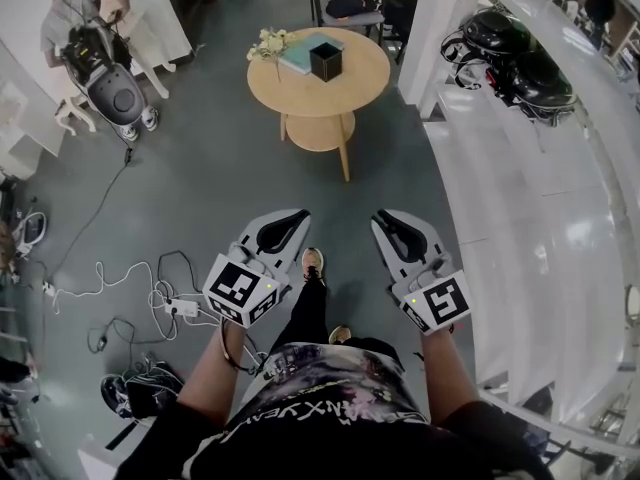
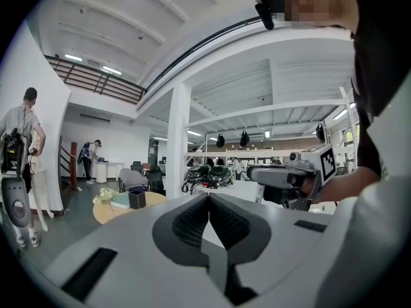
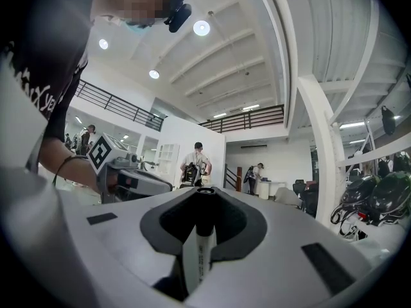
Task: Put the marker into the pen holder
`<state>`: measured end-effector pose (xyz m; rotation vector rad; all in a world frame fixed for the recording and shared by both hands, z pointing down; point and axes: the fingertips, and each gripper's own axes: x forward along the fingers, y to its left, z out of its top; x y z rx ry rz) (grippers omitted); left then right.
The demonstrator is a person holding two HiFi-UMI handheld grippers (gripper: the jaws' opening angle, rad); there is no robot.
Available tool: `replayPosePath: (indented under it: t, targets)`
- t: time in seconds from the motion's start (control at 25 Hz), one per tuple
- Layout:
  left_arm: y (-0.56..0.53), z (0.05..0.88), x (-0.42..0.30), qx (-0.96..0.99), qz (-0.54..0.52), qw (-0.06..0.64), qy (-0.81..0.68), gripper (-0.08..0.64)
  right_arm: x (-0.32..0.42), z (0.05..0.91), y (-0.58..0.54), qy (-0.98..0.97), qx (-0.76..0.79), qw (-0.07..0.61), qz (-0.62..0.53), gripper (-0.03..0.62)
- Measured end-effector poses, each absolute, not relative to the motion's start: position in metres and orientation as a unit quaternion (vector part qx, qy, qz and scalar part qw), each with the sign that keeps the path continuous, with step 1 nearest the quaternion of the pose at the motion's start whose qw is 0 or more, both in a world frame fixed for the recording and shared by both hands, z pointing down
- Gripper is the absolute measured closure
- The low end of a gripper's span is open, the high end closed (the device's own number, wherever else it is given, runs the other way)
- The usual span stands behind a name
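Between the fingers of the right gripper (image 3: 204,192) a marker (image 3: 196,252) was found clamped, its white barrel running back along the jaws and its dark cap at the fingertips. The left gripper (image 2: 209,199) had its fingers pressed together with nothing between them. Well ahead of both sets of fingertips stood a round wooden table (image 1: 365,78) on a grey floor (image 1: 220,158). It carried a black pen holder (image 1: 326,60), a teal book (image 1: 299,58) just beside it, and pale flowers (image 1: 268,42). Left of the left fingers, loose cables (image 1: 140,288) lay on the floor. Right of the right fingers ran white shelving (image 1: 520,188). Another person (image 1: 72,18) stood far beyond the left fingers.
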<state>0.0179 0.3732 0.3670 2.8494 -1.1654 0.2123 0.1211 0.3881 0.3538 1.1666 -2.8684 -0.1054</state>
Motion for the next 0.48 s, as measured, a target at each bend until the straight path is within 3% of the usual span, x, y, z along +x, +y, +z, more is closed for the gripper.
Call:
replayPosePath:
  t: [0.48]
  targets:
    - [0.308, 0.375, 0.005, 0.926, 0.063, 0.031, -0.371, 0.538, 0.106, 0.359, 0.323, -0.923, 0.382, 0.021, -0.036, 0.545]
